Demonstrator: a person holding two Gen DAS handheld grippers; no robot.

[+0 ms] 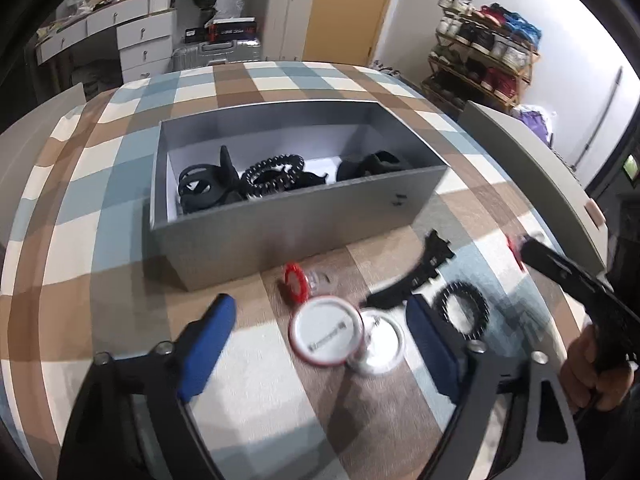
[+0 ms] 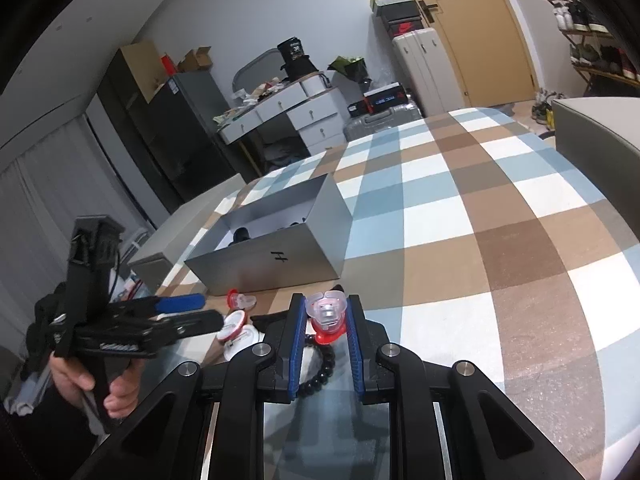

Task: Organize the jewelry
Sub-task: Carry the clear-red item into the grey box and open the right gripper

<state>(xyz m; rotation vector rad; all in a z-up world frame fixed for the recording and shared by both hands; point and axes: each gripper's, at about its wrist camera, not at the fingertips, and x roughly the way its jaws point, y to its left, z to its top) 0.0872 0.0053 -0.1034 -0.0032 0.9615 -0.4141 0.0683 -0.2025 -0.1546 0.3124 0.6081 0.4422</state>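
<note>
right gripper [image 2: 326, 312] grips a clear case [image 2: 325, 307]; left gripper [image 1: 320, 322], jaws apart, straddles the tin [image 1: 327, 332]; next, close squarely.

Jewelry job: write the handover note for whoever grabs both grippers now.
Right gripper: shut on a small clear case with a red base, held above the table.
Left gripper: open, nothing held, hovering over the white round lid and open tin.
Done: several black pieces lie in the grey box.
Left: black bead bracelet, black strap, black ring and red-lidded case, all on the checked cloth.
</note>
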